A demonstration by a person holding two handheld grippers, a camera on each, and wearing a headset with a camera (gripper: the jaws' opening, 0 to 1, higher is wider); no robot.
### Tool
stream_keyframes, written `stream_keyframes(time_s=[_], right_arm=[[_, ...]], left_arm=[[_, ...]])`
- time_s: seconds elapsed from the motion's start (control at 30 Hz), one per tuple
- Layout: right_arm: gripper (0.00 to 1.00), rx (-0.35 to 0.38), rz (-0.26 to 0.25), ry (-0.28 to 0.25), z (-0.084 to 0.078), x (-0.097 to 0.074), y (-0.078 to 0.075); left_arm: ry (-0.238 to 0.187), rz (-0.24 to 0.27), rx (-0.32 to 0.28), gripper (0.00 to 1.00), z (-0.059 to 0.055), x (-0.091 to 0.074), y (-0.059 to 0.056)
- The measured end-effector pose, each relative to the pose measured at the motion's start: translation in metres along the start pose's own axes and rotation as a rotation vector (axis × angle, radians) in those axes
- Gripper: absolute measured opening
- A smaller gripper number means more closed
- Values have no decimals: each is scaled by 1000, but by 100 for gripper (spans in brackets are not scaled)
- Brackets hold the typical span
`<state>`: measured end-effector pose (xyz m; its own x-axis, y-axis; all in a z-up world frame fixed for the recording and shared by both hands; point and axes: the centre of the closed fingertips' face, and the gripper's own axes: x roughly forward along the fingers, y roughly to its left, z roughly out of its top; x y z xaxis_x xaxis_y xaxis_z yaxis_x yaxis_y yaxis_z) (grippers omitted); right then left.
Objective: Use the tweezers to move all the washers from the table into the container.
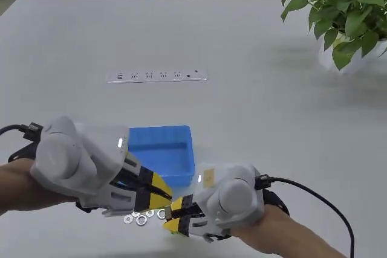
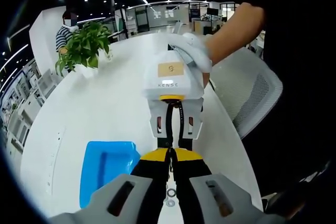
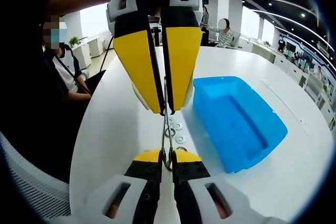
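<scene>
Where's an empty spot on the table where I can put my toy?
Bare table between the blue container and the power strip, and right of the container toward the plant. Crowded at the near edge around the washers.

Bright blue container (image 1: 161, 149) on a white table (image 1: 242, 107), washers (image 1: 140, 217) glinting silver. Left gripper (image 1: 164, 199) and right gripper (image 1: 171, 217) show pale grey, jaws yellow-and-black. Plant (image 1: 347, 10) is green.

You are seeing one readable mark: small dark lettering, roughly "KENSC" with the last letters unsure, sitting on the white plastic housing (image 2: 173, 85) of the right gripper (image 2: 171, 146), just below a square gold sticker (image 2: 171, 69) whose print is blurring out.
</scene>
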<state>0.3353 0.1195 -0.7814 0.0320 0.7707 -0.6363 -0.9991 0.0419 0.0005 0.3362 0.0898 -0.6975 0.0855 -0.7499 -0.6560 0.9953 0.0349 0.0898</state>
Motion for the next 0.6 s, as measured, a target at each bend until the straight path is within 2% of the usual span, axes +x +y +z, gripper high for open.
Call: stream_keyframes(time_s=[0.37,0.6], right_arm=[[8,-3,-11,-17,5,-3,-3],[8,-12,-15,-19,8,-6,-4]], left_arm=[[-15,20,-10,7,3,-5,3],[-28,40,-25,16,3,-12,6]])
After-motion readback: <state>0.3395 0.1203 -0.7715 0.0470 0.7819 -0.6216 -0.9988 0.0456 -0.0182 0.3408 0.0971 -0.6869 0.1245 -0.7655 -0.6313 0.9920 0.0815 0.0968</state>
